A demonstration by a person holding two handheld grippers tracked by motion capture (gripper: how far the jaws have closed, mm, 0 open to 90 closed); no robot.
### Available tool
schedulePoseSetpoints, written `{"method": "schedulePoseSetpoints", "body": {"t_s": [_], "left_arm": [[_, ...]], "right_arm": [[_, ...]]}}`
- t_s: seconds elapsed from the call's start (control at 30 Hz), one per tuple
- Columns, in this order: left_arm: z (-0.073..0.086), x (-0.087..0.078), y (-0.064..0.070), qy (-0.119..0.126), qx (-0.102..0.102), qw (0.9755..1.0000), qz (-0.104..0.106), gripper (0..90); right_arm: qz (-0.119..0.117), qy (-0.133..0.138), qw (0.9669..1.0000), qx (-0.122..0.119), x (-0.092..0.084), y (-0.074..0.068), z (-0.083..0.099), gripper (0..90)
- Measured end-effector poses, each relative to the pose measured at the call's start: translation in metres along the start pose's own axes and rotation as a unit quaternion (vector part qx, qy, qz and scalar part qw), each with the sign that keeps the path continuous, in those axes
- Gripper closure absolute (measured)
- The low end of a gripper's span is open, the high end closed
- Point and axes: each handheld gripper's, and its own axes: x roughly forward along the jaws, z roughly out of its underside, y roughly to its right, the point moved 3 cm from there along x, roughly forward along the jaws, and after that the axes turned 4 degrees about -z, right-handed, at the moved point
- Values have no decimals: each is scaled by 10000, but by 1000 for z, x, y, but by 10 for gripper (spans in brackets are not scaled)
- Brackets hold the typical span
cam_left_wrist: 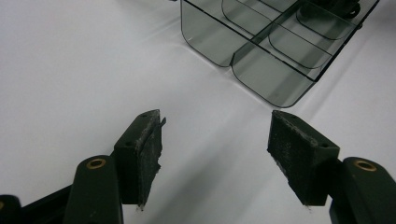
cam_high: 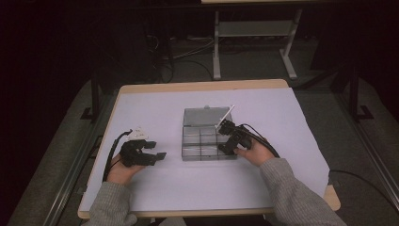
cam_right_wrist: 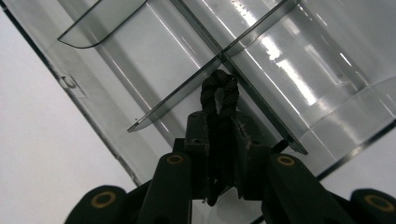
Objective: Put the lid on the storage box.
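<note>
A clear plastic compartment box stands mid-table on the white sheet, its lid lying open behind it. My right gripper hangs over the box's front right part, shut on a black braided loop. In the right gripper view the gripper holds the loop upright just above a divider of the box. My left gripper rests on the sheet left of the box, open with nothing between its pads. The box's near corner lies ahead of it.
The sheet covers a wooden table whose edges show at the back and front. Dark floor, cables and a white table frame lie beyond. Bare sheet surrounds the box on all sides.
</note>
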Motion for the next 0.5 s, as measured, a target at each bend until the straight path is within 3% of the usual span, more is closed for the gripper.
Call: {"method": "schedulePoseSetpoints", "body": {"t_s": [0.5], "left_arm": [[0,-1,0,-4,44,10000,-15,351]], "right_arm": [[96,112,9998,-123,-5,-4,1,653]]}}
